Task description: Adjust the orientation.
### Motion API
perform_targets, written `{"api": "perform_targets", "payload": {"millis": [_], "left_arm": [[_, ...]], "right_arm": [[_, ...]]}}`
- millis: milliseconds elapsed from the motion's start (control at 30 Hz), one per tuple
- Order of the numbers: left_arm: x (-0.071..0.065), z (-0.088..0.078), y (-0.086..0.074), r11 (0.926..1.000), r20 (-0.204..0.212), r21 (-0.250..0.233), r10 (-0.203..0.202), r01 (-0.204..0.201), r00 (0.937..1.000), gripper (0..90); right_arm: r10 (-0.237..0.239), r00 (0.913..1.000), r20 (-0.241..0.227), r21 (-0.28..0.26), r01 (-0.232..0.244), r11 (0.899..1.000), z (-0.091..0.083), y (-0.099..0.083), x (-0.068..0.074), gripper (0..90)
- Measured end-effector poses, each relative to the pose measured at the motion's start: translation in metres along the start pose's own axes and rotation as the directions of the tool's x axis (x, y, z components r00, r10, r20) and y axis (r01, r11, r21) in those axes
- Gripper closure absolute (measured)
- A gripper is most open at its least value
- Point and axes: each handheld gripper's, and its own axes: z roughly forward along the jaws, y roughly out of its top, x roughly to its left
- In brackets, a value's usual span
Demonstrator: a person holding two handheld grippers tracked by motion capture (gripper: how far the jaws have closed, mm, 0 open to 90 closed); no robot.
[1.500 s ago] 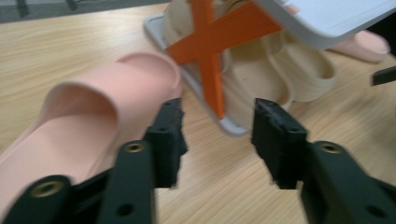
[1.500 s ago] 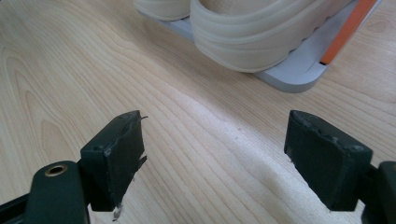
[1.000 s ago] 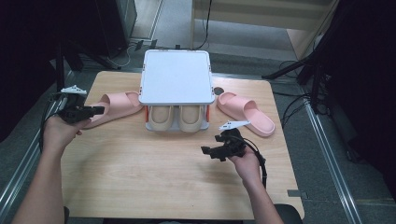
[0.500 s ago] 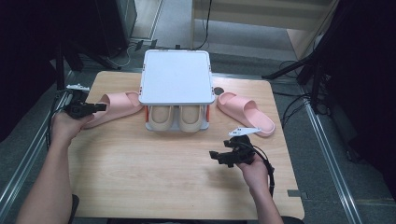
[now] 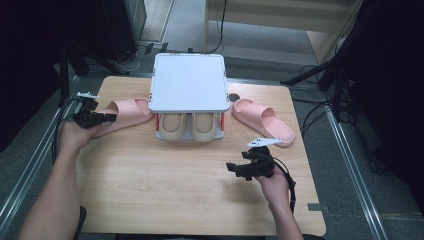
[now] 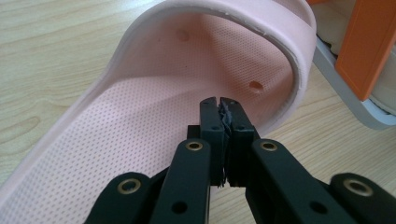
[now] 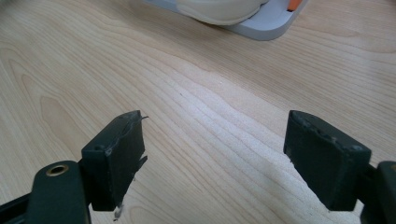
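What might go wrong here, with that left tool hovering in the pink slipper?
The left gripper is shut, its fingers over the pink slipper's footbed, gripping nothing; lifting now would likely leave it behind. Pushing forward might shove the slipper into the shoe rack. The right gripper hangs open over bare table.

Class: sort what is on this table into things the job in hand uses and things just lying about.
In use: left pink slipper, left gripper shut over it, shoe rack, right pink slipper, right gripper open.
Lying about: beige slippers in the rack, black round thing.
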Motion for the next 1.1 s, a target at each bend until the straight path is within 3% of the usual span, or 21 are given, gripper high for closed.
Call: {"api": "perform_targets", "payload": {"millis": [333,733,1100], "left_arm": [[0.000,0.000,-0.002,0.9998,0.009,-0.010,-0.018,0.018,0.9998,87.8],[-0.005,-0.004,-0.012,0.9989,0.031,-0.023,-0.040,0.041,0.9987,87.1],[-0.019,-0.007,-0.019,0.9995,0.021,-0.018,-0.026,0.026,0.9994,87.3]], "right_arm": [[0.003,1.0000,-0.004,0.005,-0.003,1.000,0.002,0.001,0.001,20.8],[-0.028,0.9993,-0.026,0.018,0.028,0.999,0.011,0.010,0.003,20.8],[-0.065,0.9963,-0.057,0.032,0.066,0.997,0.023,0.020,0.008,20.8]]}}
